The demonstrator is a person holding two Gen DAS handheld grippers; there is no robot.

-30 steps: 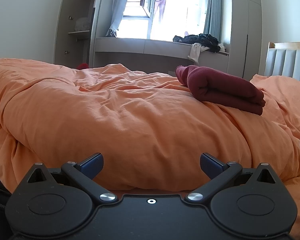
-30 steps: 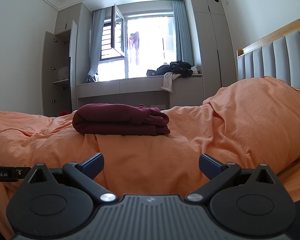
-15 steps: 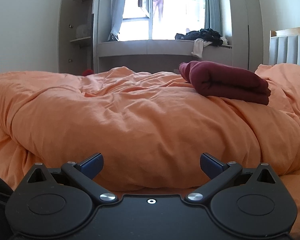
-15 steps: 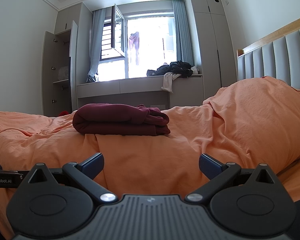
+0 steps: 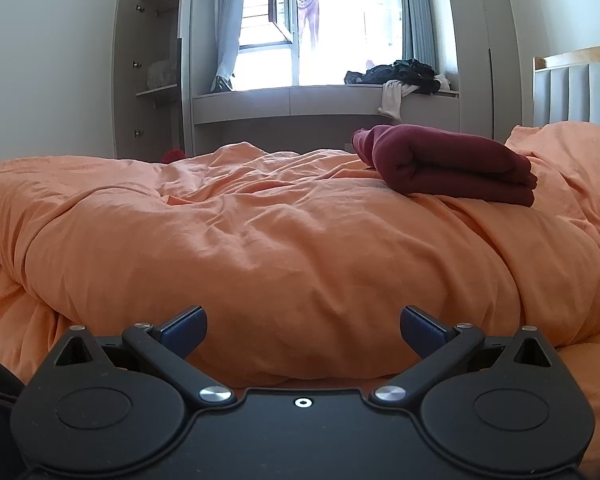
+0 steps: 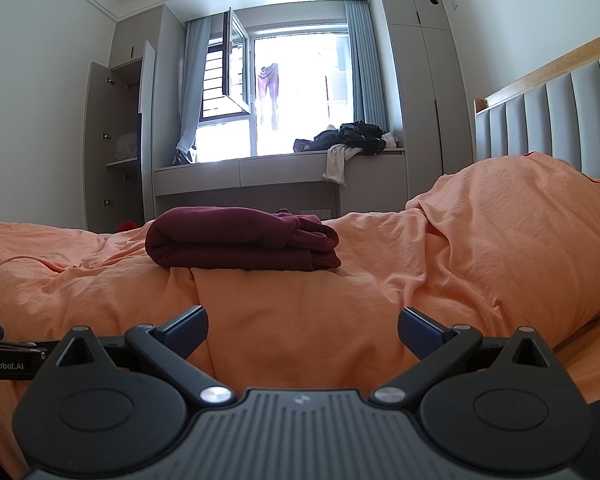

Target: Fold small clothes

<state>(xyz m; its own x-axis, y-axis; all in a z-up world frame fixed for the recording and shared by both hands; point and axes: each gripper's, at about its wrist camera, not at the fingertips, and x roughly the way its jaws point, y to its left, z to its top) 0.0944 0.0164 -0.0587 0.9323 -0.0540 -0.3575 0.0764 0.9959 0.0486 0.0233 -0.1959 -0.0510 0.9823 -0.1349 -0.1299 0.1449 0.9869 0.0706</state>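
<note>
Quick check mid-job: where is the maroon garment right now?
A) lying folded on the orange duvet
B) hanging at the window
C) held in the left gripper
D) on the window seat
A: the maroon garment lies folded on the orange duvet, and both grippers are open and empty.

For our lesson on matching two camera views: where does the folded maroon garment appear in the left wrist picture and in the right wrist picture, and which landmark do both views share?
Left wrist view: the folded maroon garment lies right of centre, on the orange duvet.
Right wrist view: it lies left of centre, on the same duvet.
Shared landmark: the pile of dark clothes on the window ledge.
</note>
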